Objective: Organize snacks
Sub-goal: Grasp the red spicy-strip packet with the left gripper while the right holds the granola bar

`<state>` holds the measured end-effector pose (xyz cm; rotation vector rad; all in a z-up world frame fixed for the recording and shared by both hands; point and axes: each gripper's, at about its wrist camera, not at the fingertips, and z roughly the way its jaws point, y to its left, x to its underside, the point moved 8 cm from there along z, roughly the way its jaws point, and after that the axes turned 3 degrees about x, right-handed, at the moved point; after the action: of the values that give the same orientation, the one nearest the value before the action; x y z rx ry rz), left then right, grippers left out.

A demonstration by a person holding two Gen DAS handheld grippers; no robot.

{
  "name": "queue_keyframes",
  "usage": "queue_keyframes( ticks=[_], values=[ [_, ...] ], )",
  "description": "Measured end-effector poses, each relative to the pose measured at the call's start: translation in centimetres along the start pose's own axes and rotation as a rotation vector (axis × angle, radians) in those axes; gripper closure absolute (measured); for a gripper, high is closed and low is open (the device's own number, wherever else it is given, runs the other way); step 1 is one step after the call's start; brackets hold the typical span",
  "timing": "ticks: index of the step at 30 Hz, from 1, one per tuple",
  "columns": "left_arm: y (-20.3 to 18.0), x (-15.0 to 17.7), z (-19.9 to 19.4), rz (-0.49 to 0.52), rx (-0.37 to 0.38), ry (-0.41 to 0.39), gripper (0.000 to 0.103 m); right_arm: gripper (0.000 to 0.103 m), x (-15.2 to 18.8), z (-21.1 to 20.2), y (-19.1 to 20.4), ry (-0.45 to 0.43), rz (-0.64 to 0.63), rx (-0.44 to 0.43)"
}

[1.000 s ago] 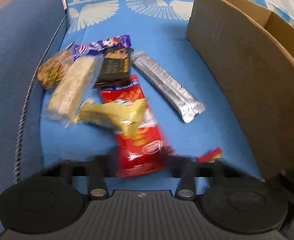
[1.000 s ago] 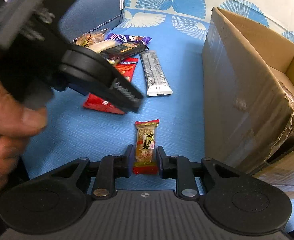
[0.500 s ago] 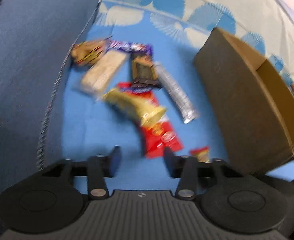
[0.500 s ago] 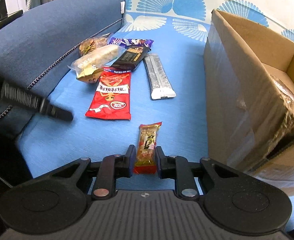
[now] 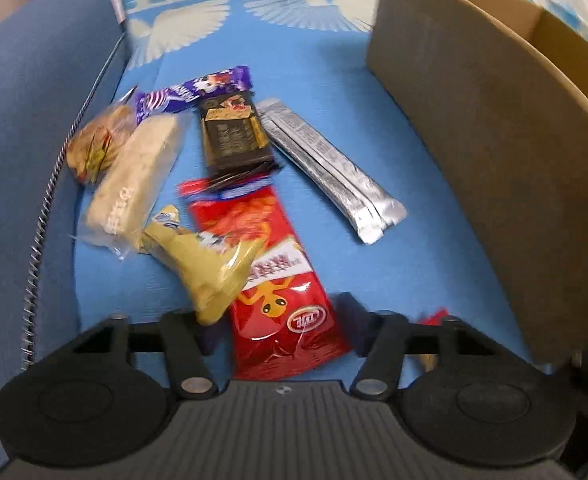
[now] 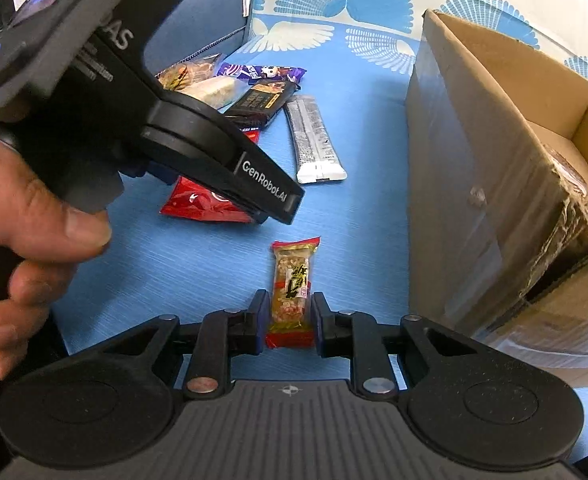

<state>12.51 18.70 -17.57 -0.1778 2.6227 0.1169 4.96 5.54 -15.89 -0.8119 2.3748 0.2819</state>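
The small nut bar lay on the blue mat near the right claw, whose jaws pinched its near end; it looked light, fairly stiff inside a slick crinkly wrapper, best gripped across its narrow sides as here. Left of it the red snack bag sat flat between the jaws of the left claw, which were closing without yet pressing it. Thin, soft and slippery, it would probably crumple; pinching the sealed near edge seems safest. A yellow packet overlapped its left side. The open cardboard box stood just right.
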Motion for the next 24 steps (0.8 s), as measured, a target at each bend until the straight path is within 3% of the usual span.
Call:
queue_keyframes(
  ticks=[3, 10, 13, 15, 17, 24],
  values=[
    [0.7, 1.3, -1.1, 0.023, 0.028, 0.026, 0.056, 0.08, -0.2, 0.1, 0.2, -0.003, 0.001, 0.002],
    [2.3, 6.7, -4.8, 0.061, 0.098, 0.107, 0.055, 0.08, -0.3, -0.4, 0.4, -0.01, 0.006, -0.019],
    [3.1, 8.1, -5.5, 0.005, 0.08, 0.105, 0.05, 0.08, -0.4, -0.4, 0.3, -0.005, 0.009, -0.028],
    [4.0, 8.1, -5.8, -0.066, 0.078, 0.072, 0.033, 0.08, -0.3, -0.4, 0.2, 0.002, 0.011, -0.035],
    [4.8, 7.8, -6.0, -0.131, 0.08, 0.037, 0.026, 0.08, -0.2, -0.3, 0.3, 0.009, 0.011, -0.041],
    [4.5, 7.5, -5.0, -0.151, 0.105, 0.055, 0.026, 0.079, 0.1, -0.5, 0.6, 0.006, -0.006, -0.047]
  ],
)
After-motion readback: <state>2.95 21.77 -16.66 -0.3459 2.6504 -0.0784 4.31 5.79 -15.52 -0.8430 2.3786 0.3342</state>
